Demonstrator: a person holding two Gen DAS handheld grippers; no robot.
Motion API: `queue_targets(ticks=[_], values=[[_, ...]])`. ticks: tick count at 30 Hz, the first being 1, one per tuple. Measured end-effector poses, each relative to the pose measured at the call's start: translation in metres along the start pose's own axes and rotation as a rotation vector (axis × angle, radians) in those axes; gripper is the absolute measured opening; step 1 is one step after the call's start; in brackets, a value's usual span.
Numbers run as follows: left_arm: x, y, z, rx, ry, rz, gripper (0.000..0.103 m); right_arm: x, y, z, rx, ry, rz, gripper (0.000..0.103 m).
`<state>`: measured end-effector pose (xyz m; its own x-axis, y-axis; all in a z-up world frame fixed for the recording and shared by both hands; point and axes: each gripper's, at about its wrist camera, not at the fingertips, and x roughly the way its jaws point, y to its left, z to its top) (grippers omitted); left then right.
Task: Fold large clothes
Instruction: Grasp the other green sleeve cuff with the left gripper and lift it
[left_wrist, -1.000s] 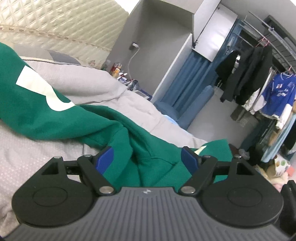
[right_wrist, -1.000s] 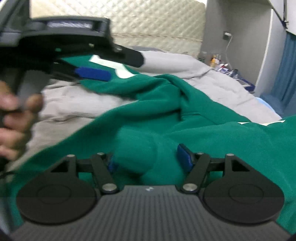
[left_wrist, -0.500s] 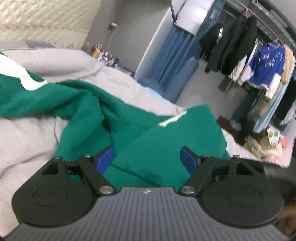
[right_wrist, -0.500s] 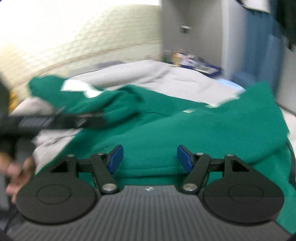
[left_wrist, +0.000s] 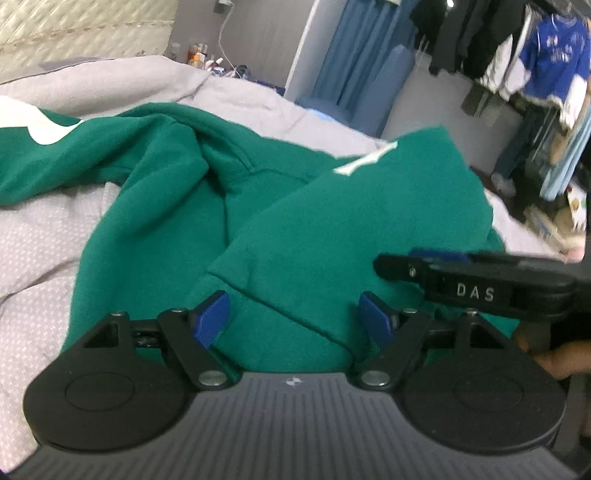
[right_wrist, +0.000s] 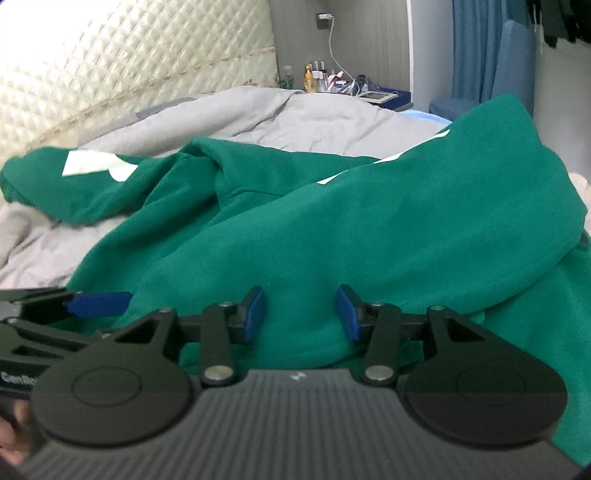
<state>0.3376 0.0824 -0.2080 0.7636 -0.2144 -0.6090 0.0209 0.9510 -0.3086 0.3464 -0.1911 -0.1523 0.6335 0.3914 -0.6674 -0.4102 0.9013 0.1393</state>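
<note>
At the far left, a quilted cream headboard (right_wrist: 110, 66) rose behind the bed, and a grey duvet (left_wrist: 40, 251) covered the mattress. Across the duvet sprawled the green hooded sweatshirt (left_wrist: 303, 229), rumpled, one sleeve with a white patch (right_wrist: 96, 166) trailing off to the left and its thicker body heaped toward the right.

The left gripper (left_wrist: 295, 317) hovered low over the near part of the garment, its blue pads well apart; a folded hem edge ran between them, but the pads did not press on it. Just to its right the right gripper (right_wrist: 299, 314) pointed down at the near edge of the body panel. Its jaws were closing, with a ridge of green cloth bulging between the pads; whether they had already pinched it could not be told for certain, and a sliver of gap showed on each side.

The fleece looked thick, soft and limp, fairly heavy for a garment: it would likely sag and drag on the duvet rather than hold any shape, and a shallow pinch could slip off. The hemmed edges and seams seemed the sounder places to grip, each gripper taking one corner so the panel lifts evenly.

Further right stood a cluttered bedside table (right_wrist: 354, 92), blue curtains (left_wrist: 354, 55) and a rack of hanging clothes (left_wrist: 517, 62).
</note>
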Motion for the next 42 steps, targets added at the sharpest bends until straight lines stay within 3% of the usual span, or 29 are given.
queue_targets(ticks=[7,14,16,20,25,28,30,32,35,40,42], values=[[-0.044,0.054,0.028,-0.235,-0.209,0.045,0.081,-0.001,-0.003,0.000,0.026,-0.001,0.006,0.047],[-0.074,0.128,0.056,-0.359,-0.385,0.236,0.082,-0.003,-0.001,-0.001,0.028,0.002,0.001,0.047],[-0.075,0.150,0.062,-0.424,-0.412,0.253,0.082,-0.004,-0.001,-0.001,0.030,0.003,0.003,0.047],[-0.067,0.188,0.067,-0.533,-0.439,0.207,0.082,-0.005,-0.002,-0.001,0.038,0.004,0.007,0.047],[-0.060,0.232,0.065,-0.631,-0.438,0.253,0.082,-0.003,-0.002,0.001,0.041,0.006,0.005,0.047],[-0.061,0.265,0.054,-0.788,-0.453,0.279,0.083,-0.001,-0.001,0.002,0.041,0.008,0.003,0.048],[-0.067,0.281,0.040,-0.907,-0.500,0.298,0.083,0.000,-0.001,0.003,0.045,0.010,0.002,0.048],[-0.077,0.290,0.031,-0.952,-0.597,0.334,0.083,0.002,0.000,0.004,0.050,0.012,0.001,0.048],[-0.078,0.309,0.028,-1.033,-0.668,0.212,0.081,0.004,-0.001,0.006,0.066,0.012,0.005,0.048],[-0.083,0.314,0.046,-0.954,-0.796,0.115,0.081,0.006,-0.006,0.008,0.098,0.013,0.022,0.048],[-0.084,0.315,0.057,-0.939,-0.776,0.143,0.081,0.007,-0.007,0.010,0.107,0.013,0.028,0.048]])
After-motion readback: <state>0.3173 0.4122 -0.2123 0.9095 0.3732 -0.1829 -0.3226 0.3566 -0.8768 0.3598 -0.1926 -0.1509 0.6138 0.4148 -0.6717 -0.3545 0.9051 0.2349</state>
